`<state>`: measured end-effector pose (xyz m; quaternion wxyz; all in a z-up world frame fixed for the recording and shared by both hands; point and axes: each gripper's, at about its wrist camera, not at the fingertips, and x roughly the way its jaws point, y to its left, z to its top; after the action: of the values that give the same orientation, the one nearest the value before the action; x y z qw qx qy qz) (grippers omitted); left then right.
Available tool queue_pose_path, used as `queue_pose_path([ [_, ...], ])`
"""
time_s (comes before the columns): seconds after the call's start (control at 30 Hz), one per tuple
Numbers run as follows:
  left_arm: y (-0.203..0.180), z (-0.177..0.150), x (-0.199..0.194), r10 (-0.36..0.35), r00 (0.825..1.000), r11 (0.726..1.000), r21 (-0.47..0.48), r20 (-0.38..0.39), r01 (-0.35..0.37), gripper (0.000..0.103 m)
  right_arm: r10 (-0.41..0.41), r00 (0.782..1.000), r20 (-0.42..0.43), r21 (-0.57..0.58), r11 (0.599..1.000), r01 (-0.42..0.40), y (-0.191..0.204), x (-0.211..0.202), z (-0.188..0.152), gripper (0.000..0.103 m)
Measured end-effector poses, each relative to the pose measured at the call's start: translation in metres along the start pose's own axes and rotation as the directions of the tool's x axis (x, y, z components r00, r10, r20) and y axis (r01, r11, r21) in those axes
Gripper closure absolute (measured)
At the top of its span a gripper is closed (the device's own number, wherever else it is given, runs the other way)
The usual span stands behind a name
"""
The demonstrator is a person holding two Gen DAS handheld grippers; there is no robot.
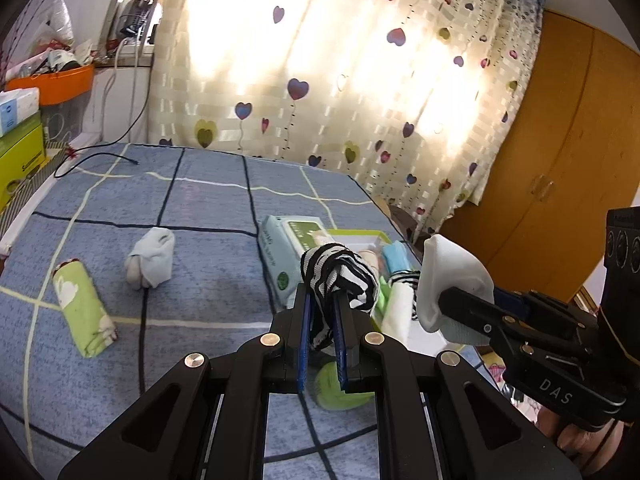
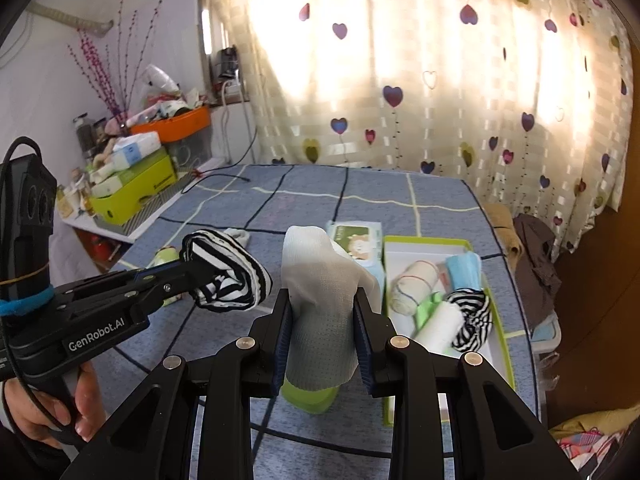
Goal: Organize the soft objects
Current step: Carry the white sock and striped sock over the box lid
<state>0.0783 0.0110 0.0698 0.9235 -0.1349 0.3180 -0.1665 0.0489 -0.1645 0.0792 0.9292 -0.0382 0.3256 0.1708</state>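
My left gripper (image 1: 323,308) is shut on a black-and-white striped sock (image 1: 340,276), held above the blue checked bed; it also shows in the right wrist view (image 2: 224,276). My right gripper (image 2: 323,312) is shut on a white sock (image 2: 320,300), which shows at the right of the left wrist view (image 1: 452,280). A green-rimmed white box (image 2: 466,246) holds several rolled soft items, among them a striped sock (image 2: 472,316). A pale blue sock bundle (image 1: 152,260) and a green rolled towel (image 1: 84,312) lie on the bed at left.
A wet-wipes pack (image 1: 288,252) lies next to the box. A green item (image 2: 308,396) lies below my right gripper. Boxes and an orange bin (image 1: 56,80) stand on a shelf at left. A heart-patterned curtain (image 1: 360,80) hangs behind the bed, a wooden wardrobe (image 1: 560,160) at right.
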Motion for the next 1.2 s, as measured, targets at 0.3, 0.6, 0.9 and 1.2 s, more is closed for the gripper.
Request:
queue_pose_path([
  [0.3, -0.031, 0.003, 0.014, -0.008, 1.000, 0.999, 0.043, -0.027, 0.009, 0.092, -0.001, 1.000, 0.017, 0.054, 0.999, 0.000, -0.031, -0.010, -0.010, 0.076],
  [0.6, -0.057, 0.002, 0.037, -0.017, 0.997, 0.997, 0.069, -0.073, 0.022, 0.092, -0.016, 1.000, 0.009, 0.135, 0.991, 0.014, -0.076, -0.012, -0.027, 0.076],
  [0.9, -0.081, -0.004, 0.062, -0.031, 0.991, 0.993, 0.106, -0.131, 0.045, 0.092, -0.028, 1.000, -0.004, 0.204, 0.978, 0.029, -0.116, -0.010, -0.042, 0.076],
  [1.2, -0.101, -0.011, 0.090, -0.033, 0.981, 0.990, 0.131, -0.190, 0.059, 0.092, -0.033, 0.999, -0.042, 0.245, 0.968, 0.043, -0.144, 0.003, -0.057, 0.076],
])
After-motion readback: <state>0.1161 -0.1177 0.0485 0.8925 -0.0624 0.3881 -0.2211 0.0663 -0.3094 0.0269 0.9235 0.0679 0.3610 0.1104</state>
